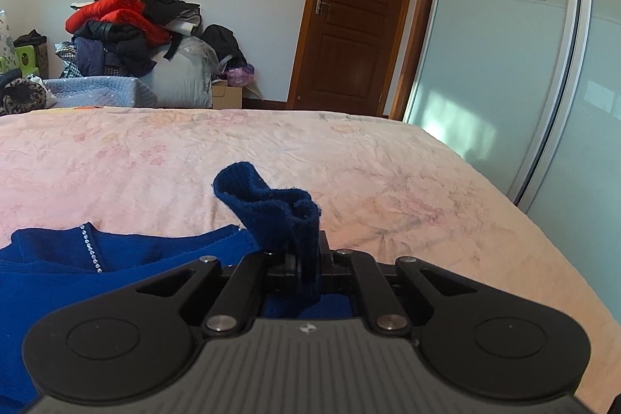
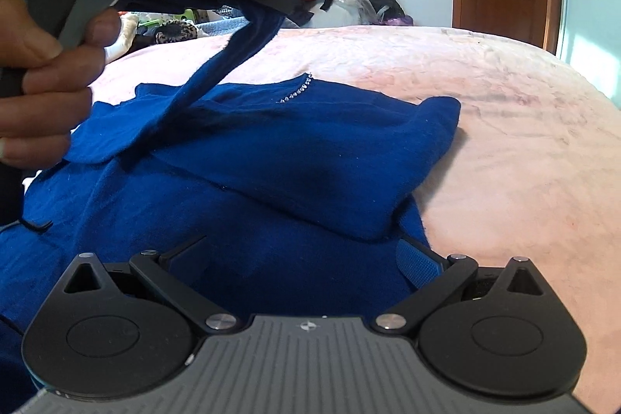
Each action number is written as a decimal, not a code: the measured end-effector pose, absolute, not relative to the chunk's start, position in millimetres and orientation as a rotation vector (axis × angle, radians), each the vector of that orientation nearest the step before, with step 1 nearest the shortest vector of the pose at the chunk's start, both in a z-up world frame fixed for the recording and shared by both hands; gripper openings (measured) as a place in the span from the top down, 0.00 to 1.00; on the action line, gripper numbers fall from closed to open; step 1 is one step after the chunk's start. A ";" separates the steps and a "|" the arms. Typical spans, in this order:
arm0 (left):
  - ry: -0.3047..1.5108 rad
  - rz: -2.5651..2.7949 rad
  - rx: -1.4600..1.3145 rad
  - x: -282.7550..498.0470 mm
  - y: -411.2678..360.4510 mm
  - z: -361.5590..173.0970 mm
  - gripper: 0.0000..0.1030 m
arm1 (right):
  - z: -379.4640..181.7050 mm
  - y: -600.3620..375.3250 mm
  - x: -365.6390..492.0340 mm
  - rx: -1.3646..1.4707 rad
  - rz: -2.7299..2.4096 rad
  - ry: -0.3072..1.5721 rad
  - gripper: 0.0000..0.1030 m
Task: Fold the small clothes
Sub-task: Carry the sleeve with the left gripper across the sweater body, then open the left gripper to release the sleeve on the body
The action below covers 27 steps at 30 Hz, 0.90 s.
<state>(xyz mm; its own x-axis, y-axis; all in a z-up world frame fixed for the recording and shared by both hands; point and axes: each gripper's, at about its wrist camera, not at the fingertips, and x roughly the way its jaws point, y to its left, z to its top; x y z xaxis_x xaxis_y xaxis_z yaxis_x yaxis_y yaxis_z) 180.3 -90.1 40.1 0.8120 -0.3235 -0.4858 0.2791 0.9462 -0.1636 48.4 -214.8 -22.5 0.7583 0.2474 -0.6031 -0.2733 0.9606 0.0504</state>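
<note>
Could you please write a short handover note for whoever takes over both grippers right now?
Left gripper: shut on the cuff of the sleeve, holding it lifted above the bed.
Right gripper: open, low over the garment's near part, gripping nothing.
The dark blue knit sweater with a rhinestone neckline lies on the pink floral bedspread.
Done: its other side appears already folded in over the body.
Left: probably lay the lifted sleeve across the body, then fold the body up and smooth it.
</note>
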 end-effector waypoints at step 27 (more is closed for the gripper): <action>0.690 -0.495 -0.102 195.7 -121.6 7.1 0.18 | -26.4 -205.3 46.5 -0.090 0.273 0.651 0.00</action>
<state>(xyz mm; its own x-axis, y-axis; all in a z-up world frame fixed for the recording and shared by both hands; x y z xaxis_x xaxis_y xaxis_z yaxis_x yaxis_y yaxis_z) 195.7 -121.6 7.1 0.6609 -0.4700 -0.5851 0.4038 0.8799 -0.2507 46.5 -205.3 -26.4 0.7609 0.2226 -0.6095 -0.2790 0.9603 0.0024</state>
